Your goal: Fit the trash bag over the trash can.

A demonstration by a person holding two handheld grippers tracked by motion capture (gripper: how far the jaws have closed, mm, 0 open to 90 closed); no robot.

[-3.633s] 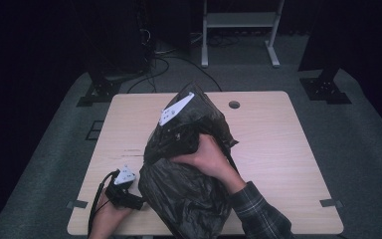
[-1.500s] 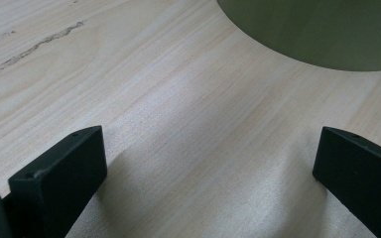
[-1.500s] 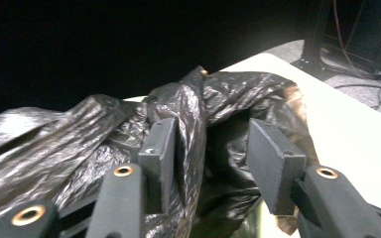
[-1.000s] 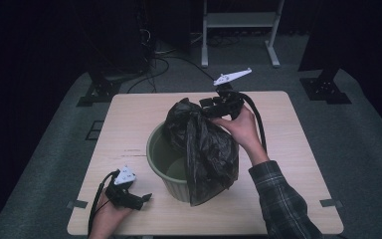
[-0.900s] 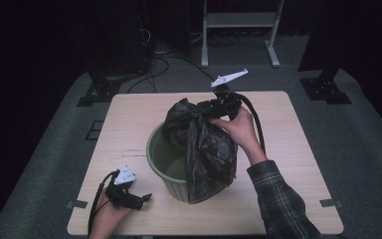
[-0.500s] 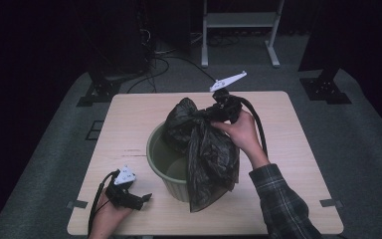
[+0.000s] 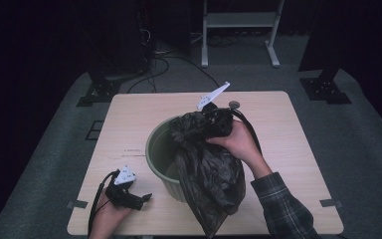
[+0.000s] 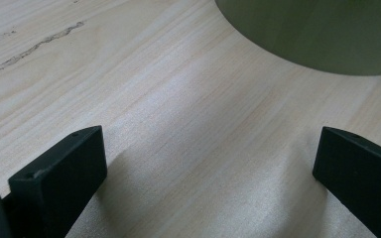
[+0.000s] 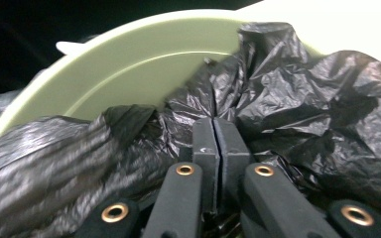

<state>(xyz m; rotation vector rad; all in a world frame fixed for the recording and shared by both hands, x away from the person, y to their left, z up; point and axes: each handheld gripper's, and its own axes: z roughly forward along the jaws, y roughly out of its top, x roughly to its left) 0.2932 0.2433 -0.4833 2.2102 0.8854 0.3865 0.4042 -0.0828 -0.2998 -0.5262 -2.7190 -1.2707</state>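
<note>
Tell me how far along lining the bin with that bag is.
Early stage. Done: the right tongs are shut on the black bag, lifted at the green bin. In hand: the bag drapes over the bin's near right side and down its outside onto the table, not opened out. Left: spreading it inside and folding it over the rim. The left tongs lie open on the table beside the bin.

Two handheld black grippers. The left gripper (image 7: 146,197) carries a grey three-cornered plate and trailing black cable. The right gripper (image 9: 213,141) shows brass-coloured screws. The person's right sleeve (image 7: 281,209) is dark plaid.
</note>
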